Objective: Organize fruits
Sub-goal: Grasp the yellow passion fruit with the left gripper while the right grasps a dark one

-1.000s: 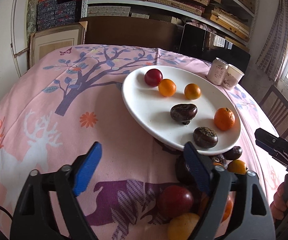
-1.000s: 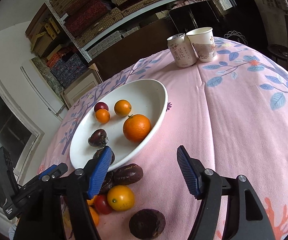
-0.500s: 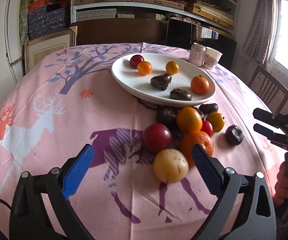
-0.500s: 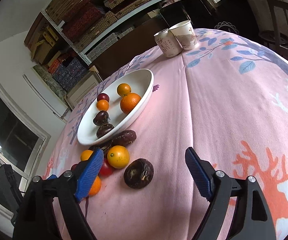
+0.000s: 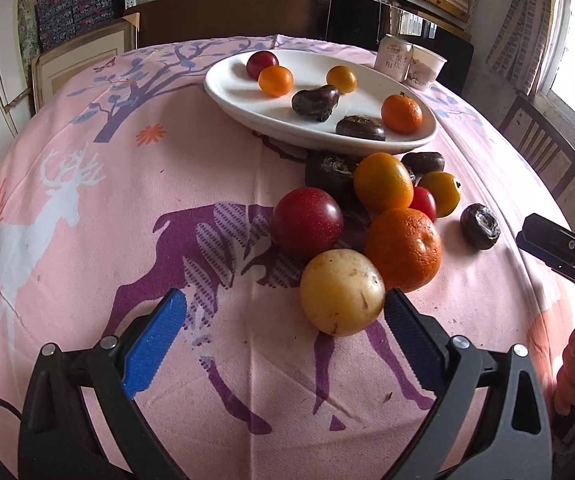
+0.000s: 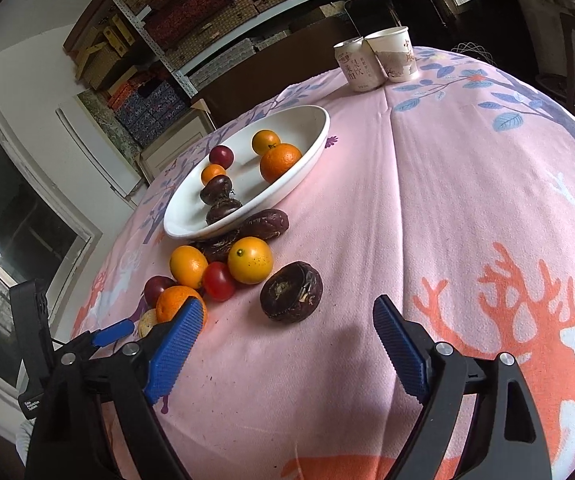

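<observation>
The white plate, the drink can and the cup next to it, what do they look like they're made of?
The white plate looks like glazed ceramic, possibly melamine: smooth, glossy, with soft highlights on its thick rim. The drink can looks like printed metal, with a silvery rim at the top. The cup looks like matte paper, thin-walled with a rolled lip and a printed pattern.

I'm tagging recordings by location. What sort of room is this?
Probably a lived-in home dining room, also used for storage: a round table under a pink printed tablecloth, a wooden chair beside it, and wall shelves packed with fabric-covered boxes.
</observation>
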The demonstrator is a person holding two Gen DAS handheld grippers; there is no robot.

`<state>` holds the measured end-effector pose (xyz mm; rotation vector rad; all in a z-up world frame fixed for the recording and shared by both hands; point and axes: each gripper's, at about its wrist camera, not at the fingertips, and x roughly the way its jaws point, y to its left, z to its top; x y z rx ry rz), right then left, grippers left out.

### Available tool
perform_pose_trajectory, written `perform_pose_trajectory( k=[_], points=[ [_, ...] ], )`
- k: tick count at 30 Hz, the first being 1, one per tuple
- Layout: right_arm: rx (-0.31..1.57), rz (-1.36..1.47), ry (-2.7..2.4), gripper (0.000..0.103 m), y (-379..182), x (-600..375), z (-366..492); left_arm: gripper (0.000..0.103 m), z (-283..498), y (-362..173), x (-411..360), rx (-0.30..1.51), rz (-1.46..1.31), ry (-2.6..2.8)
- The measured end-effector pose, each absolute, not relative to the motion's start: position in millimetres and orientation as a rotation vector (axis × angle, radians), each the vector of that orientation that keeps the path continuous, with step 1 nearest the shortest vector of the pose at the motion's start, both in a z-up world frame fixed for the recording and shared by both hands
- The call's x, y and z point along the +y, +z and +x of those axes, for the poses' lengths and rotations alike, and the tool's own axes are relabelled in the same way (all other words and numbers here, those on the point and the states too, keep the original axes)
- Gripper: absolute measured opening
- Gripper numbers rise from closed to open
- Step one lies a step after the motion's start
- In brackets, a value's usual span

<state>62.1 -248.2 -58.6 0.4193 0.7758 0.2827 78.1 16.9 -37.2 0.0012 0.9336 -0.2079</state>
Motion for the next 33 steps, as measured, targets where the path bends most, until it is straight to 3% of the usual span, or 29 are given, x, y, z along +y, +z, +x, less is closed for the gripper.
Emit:
perform_pose_trajectory(
  k=[3, 6, 8, 13, 14, 15, 16, 17, 19, 33],
  points=[
    [0.788, 0.420, 0.292, 0.087, -61, -246, 64, 0.095, 77, -36, 15, 0.923, 0.002, -0.223],
    [0.801, 0.427, 0.300, 0.085, -63, -246, 68, 0.076, 77, -36, 11, 0.923, -0.002, -0.262],
    [0.819, 0.428, 0.307, 0.079, -66, -244, 72, 0.074, 78, -35, 10, 0.920, -0.001, -0.266],
    [0.829, 0.396, 0.309, 0.077, -66, -235, 80, 0.066, 79, -35, 8, 0.920, -0.017, -0.288],
    [0.833, 0.388, 0.307, 0.070, -67, -233, 81, 0.065, 79, -35, 8, 0.920, -0.019, -0.292],
    [0.843, 0.388, 0.314, 0.051, -68, -232, 84, 0.064, 80, -35, 8, 0.920, -0.022, -0.296],
    [0.853, 0.393, 0.311, 0.046, -70, -232, 85, 0.062, 80, -35, 8, 0.920, -0.027, -0.304],
    [0.854, 0.410, 0.320, 0.034, -71, -234, 86, 0.056, 80, -35, 7, 0.920, -0.034, -0.320],
    [0.859, 0.434, 0.339, 0.033, -73, -237, 86, 0.041, 79, -34, 6, 0.918, -0.051, -0.364],
    [0.776, 0.489, 0.356, 0.024, -63, -250, 73, 0.041, 55, -7, 13, 0.761, -0.061, -0.325]
  ],
)
